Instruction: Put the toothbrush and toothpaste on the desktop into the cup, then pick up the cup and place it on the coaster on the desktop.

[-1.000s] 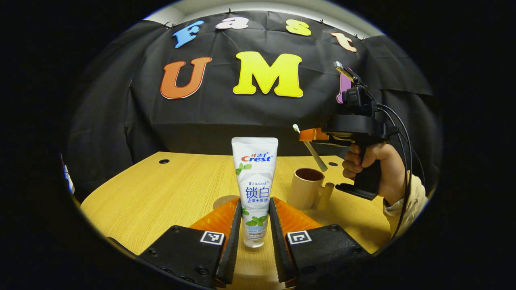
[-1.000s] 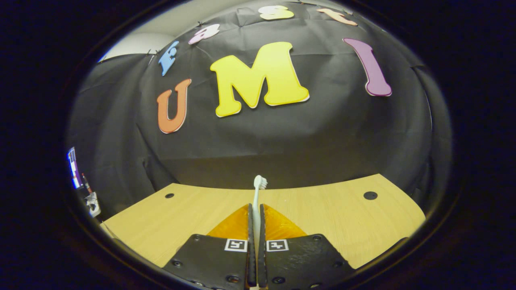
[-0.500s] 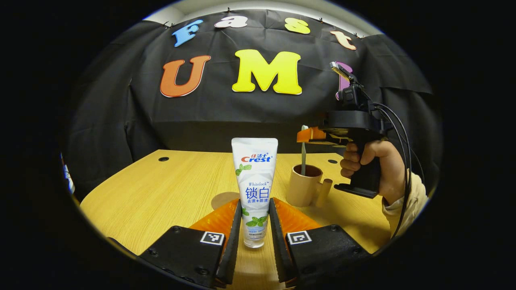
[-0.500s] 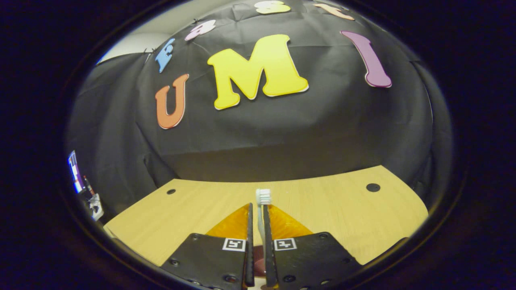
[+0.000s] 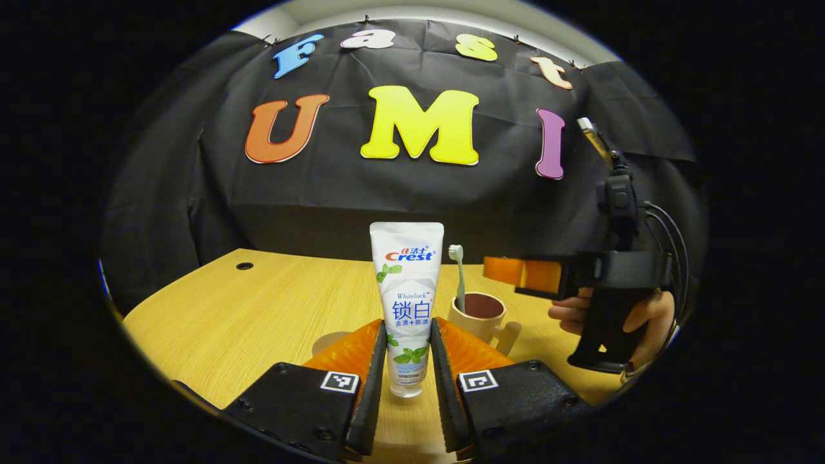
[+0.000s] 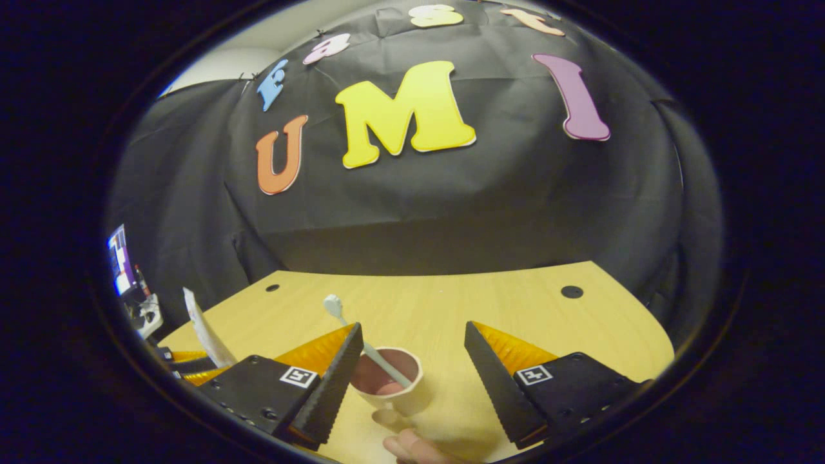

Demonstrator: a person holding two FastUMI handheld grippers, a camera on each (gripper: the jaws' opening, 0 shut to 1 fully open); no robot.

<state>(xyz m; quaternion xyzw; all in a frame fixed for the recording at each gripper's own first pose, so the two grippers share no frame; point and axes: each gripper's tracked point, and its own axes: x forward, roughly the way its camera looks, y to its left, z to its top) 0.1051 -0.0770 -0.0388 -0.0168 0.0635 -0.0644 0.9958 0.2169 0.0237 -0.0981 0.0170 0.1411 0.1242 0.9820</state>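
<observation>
A black cloth wall closes the booth behind a pale wooden desktop point(image 5: 271, 303), which has small dark round holes near its far edge.

In my left gripper view, the toothpaste point(image 5: 406, 303) stands upright between the two fingers of my left gripper point(image 5: 407, 361), crimped end up and cap down, lifted off the surface. Both fingers press on its lower part, so I have it clamped. Just behind the tube's left side, a round coaster point(image 5: 330, 340) lies flat on the surface, mostly hidden by my left finger.

To the right of the tube, the cup point(image 5: 478, 318) sits on the surface with its handle turned toward the right. The toothbrush point(image 5: 459, 277) stands in the cup, bristle head up, leaning against the rim.

In my right gripper view, the cup point(image 6: 392, 380) lies below and between the fingers of my right gripper point(image 6: 412, 374), which are spread wide apart and hold nothing. The toothbrush point(image 6: 361, 341) slants up and to the left out of the cup, passing just beside my left-hand finger. The toothpaste point(image 6: 205, 332) shows as a thin white strip near the left edge of the surface.

In my left gripper view, my right gripper point(image 5: 515, 272) hovers beside and above the cup, and my hand point(image 5: 635, 319) wraps its handle.
</observation>
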